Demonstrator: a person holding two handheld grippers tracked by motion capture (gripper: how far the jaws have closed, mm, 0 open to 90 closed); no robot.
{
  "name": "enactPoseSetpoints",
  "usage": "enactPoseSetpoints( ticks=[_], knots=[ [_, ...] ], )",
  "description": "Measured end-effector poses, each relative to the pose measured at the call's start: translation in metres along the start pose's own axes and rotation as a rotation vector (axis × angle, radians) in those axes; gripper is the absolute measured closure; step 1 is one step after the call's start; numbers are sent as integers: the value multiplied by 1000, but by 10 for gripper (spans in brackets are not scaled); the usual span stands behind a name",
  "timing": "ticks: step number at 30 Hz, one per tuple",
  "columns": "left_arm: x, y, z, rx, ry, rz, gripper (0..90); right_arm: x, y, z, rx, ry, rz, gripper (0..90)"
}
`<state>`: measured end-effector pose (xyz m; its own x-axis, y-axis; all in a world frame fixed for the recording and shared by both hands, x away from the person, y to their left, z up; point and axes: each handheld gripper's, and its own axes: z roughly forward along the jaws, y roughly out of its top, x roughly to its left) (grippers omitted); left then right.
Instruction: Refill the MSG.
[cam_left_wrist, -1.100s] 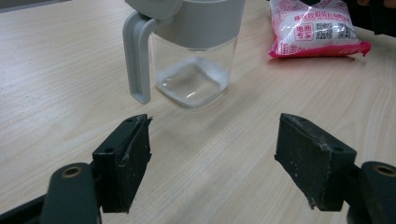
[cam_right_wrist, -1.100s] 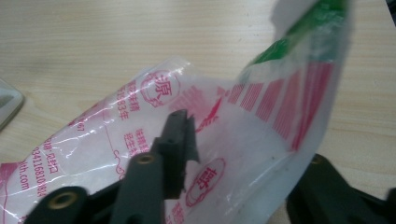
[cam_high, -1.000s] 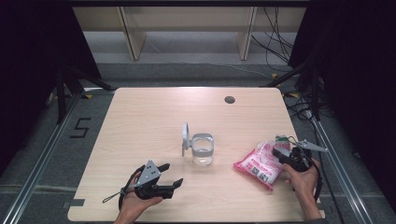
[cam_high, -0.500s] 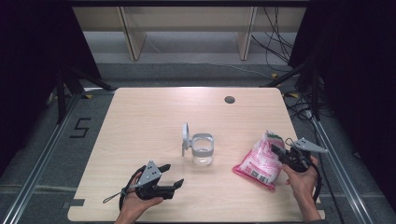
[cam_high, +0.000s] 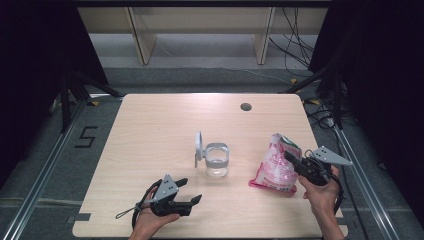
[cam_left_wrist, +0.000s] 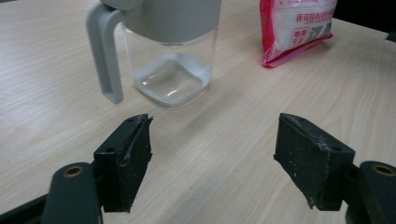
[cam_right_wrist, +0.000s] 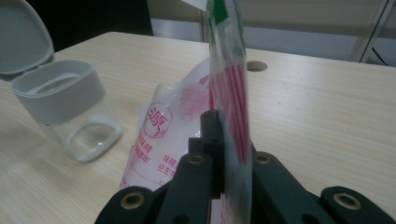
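Right gripper (cam_high: 294, 161), at about 4 o'clock on the table (cam_high: 150, 125), has just clamped its jaws on the upper edge of the pink bag (cam_high: 275, 165); in the right gripper view the two black jaws sit tight against the plastic film with the bag's top (cam_right_wrist: 224, 56) rising between them. Compared with a second ago, when the bag lay flatter and lower at the table's right edge, it now stands nearly upright, its bottom corner seemingly touching the wood and its top tipped toward 1 o'clock; the hand has come up and inward with it. Jar (cam_high: 216, 160), clear glass with a grey collar, stands near the table's centre, at 9 o'clock from the bag and apart from it, its hinged lid (cam_high: 198, 146) flipped open and standing on the left side. Jar looks empty. Left gripper (cam_high: 190, 195) rests at 7 o'clock, unmoved, jaws spread wide and holding nothing; the left gripper view shows bare wood between the pads (cam_left_wrist: 126, 158), with the jar just ahead. Judgement: grasp is secured and the lift begun, so the bag is probably headed for the open jar, for pouring.
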<state>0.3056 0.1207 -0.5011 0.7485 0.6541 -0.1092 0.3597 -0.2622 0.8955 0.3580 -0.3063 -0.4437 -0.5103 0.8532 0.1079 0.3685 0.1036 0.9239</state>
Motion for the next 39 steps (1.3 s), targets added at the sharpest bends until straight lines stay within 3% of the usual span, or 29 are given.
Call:
enactPoseSetpoints(
  ticks=[2, 4, 5, 7, 9, 10, 12, 13, 14, 17, 20, 21, 25, 31, 33, 36, 37, 39],
  knots=[
    [-7, 2, 4, 0, -12, 16, 263, 12, 8, -3, 0, 30, -19, 900],
    [-10, 3, 5, 4, -12, 25, 263, 14, 9, -3, -4, 37, -29, 900],
    [-12, 4, 8, 6, -23, 30, 263, 18, 15, -2, -30, 56, -79, 900],
    [-18, 6, 13, 9, -27, 40, 263, 21, 17, -2, -37, 61, -84, 900],
    [-24, 8, 19, 25, -17, 79, 263, 28, 22, -1, -35, 81, -121, 900],
    [-30, 10, 26, 28, -22, 98, 264, 32, 23, -2, -29, 89, -106, 900],
    [-31, 11, 31, 30, -29, 98, 264, 33, 25, -1, -36, 97, -123, 900],
    [-34, 12, 35, 26, -35, 86, 266, 37, 27, -1, -34, 107, -101, 900],
    [-35, 13, 38, 27, -32, 90, 266, 36, 28, -1, -26, 116, -132, 900],
    [-38, 15, 44, 24, -31, 87, 269, 41, 33, 0, -5, 128, -142, 900],
    [-41, 18, 53, 25, -44, 93, 271, 47, 36, 1, -1, 129, -129, 900],
    [-43, 19, 57, 23, -48, 96, 272, 47, 40, 2, 13, 138, -159, 900],
    [-47, 21, 78, 32, -50, 103, 275, 51, 48, 0, 20, 139, -170, 900],
    [-51, 24, 98, 27, -39, 100, 277, 55, 58, -4, -3, 147, -193, 900],
    [-55, 28, 104, 19, -56, 66, 278, 58, 63, -6, -5, 156, -194, 900],
    [-61, 33, 110, 19, -48, 101, 281, 62, 72, -8, -27, 159, -241, 900],
    [-63, 36, 115, 11, -45, 95, 280, 65, 72, -8, -27, 182, -214, 900],
    [-64, 37, 118, 14, -32, 89, 280, 67, 74, -10, -20, 182, -206, 900]
  ],
)
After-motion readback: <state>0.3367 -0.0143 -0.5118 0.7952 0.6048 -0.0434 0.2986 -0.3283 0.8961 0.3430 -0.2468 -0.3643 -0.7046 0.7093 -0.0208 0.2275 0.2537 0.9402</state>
